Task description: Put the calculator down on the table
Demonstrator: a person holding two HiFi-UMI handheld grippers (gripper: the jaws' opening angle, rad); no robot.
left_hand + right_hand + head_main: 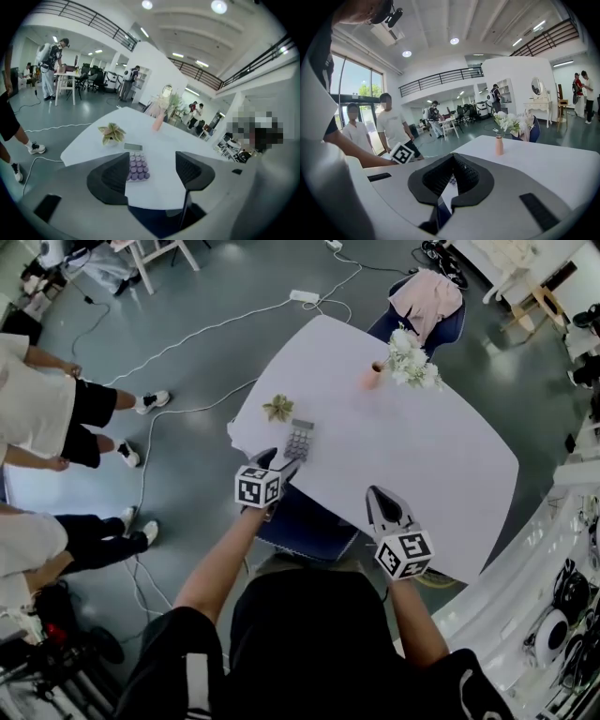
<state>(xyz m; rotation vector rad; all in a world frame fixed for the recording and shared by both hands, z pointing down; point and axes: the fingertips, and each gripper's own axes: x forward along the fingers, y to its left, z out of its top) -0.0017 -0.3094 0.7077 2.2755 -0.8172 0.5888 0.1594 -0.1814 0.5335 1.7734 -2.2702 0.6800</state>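
Note:
A grey calculator with purple keys lies flat on the white table, near its left edge. My left gripper hovers just behind it at the table's near-left edge, jaws open, nothing between them; in the left gripper view the calculator sits beyond the left finger. My right gripper is over the table's near edge, jaws shut and empty.
A small potted succulent stands just left of the calculator. A pink vase of white flowers stands at the far side. A blue chair sits under the near edge. People stand at the left; cables cross the floor.

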